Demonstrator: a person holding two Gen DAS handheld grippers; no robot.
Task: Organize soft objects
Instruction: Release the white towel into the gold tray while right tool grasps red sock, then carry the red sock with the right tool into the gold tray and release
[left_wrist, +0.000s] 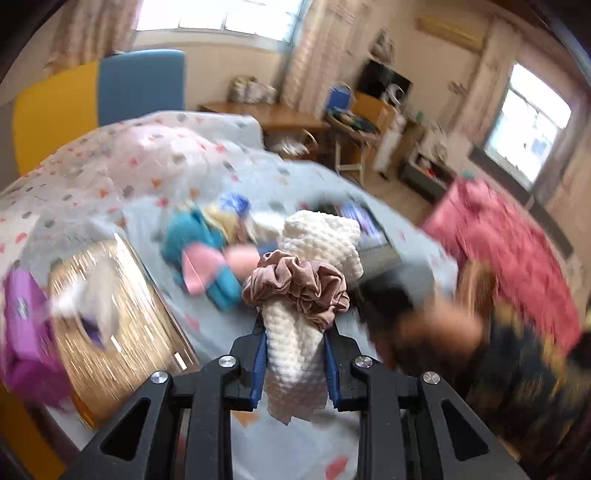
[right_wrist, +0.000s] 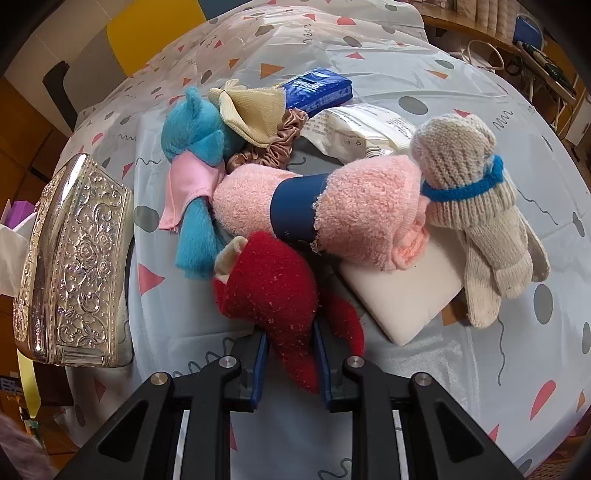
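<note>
Blue-padded fingers (right_wrist: 258, 365) of the right gripper (right_wrist: 290, 363) are clamped on the lower end of a red sock (right_wrist: 273, 291), which stands up out of the grip with its cream cuff uppermost; holding it by one end keeps the rest free to be laid down, probably onto the pile just beyond. Its fabric is fuzzy and pilled, and a loose red flap hangs to the right of the fingers.

Beyond the sock lies the pile on a patterned cloth (right_wrist: 388, 66), apparently a bed. Items touch or overlap:
- pink towel (right_wrist: 354, 214), rolled and held by a navy paper band, resting partly on a white foam block (right_wrist: 406, 295)
- knitted gloves (right_wrist: 476, 206), beige, bound together by a blue tie
- blue plush (right_wrist: 195, 136) with a pink scarf, leaning on the towel roll
- brown scrunchie (right_wrist: 273, 144) under a tan cloth (right_wrist: 251, 114)
- blue tissue pack (right_wrist: 317, 88) and a white packet (right_wrist: 362, 125), farthest off

An embossed silver box (right_wrist: 77, 266) stands apart at the left, possibly the container for sorting.

Left gripper (left_wrist: 295, 354): its fingers (left_wrist: 260, 354) grasp a cream knit (left_wrist: 295, 343) by its lower part, and a second scrunchie (left_wrist: 295, 284) rings it above the grip, bundling the piece. This view is badly motion-blurred; the plush, the box and a red blanket (left_wrist: 517, 251) show only as smears, so the bundle's height above the bed cannot be judged
</note>
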